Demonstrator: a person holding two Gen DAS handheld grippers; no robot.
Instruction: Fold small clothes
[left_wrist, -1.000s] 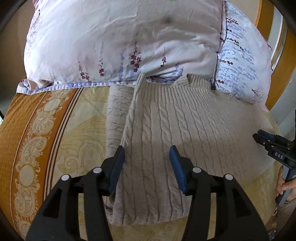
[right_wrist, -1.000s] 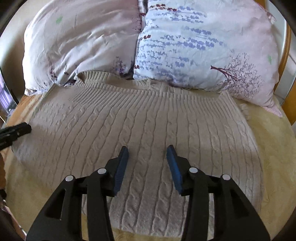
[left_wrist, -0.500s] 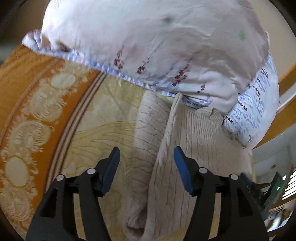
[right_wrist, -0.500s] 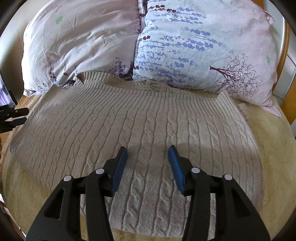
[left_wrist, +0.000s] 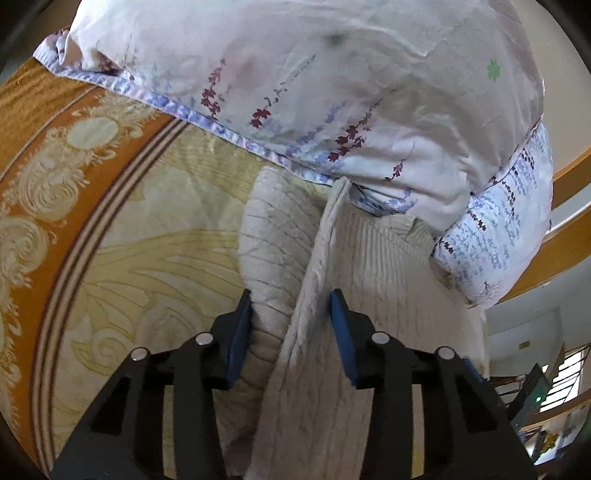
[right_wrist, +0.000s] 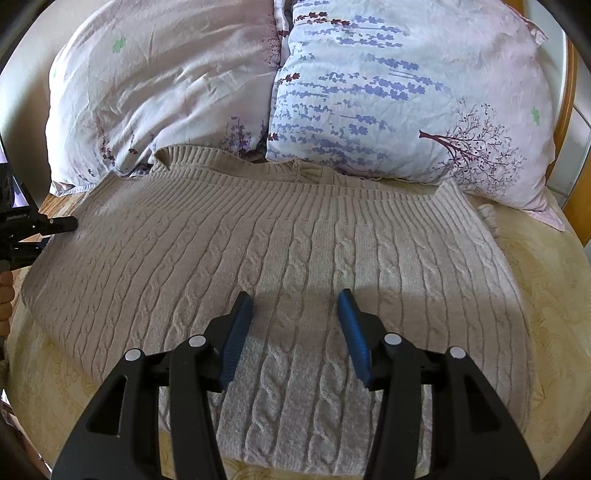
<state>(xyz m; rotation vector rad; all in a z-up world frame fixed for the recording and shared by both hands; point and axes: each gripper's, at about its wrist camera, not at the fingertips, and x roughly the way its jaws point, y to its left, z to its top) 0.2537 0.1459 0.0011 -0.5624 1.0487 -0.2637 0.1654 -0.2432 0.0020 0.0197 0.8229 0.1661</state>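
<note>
Sweater edge lined up for left grab, right idle

Left wrist view: left tongs (left_wrist: 290, 314) spread wide, straddling the left edge of the beige cable-knit sweater (left_wrist: 354, 295). That edge reads as two layers, a top fold lying over a lower panel, and the fold line runs up between the jaws toward the white floral pillow (left_wrist: 332, 92). Pads (left_wrist: 240, 332) look close to the knit; contact can't be confirmed, nothing clamped. Sweater lies on the yellow-and-orange bedspread (left_wrist: 110, 240), its far hem tucked against the pillows.

Right wrist view: right tongs (right_wrist: 295, 325) also released, hovering over the near middle of the sweater, holding nothing. Knit is spread flat across the bed, ribbed hem at the far side under the blue-print pillow (right_wrist: 406, 92). Left tool (right_wrist: 33, 229) visible at the sweater's left edge.

Risks, as I judge them:
- Left closes on the top layer only, so the lower panel stays behind and the fold comes out skewed.
- Thick, stretchy knit: a shallow pinch slips out mid-lift.
- Far hem sits under the pillows, so a pull may drag or bunch it.
- Right not pinning anything, so the whole garment may slide on the bedspread when left pulls.
</note>
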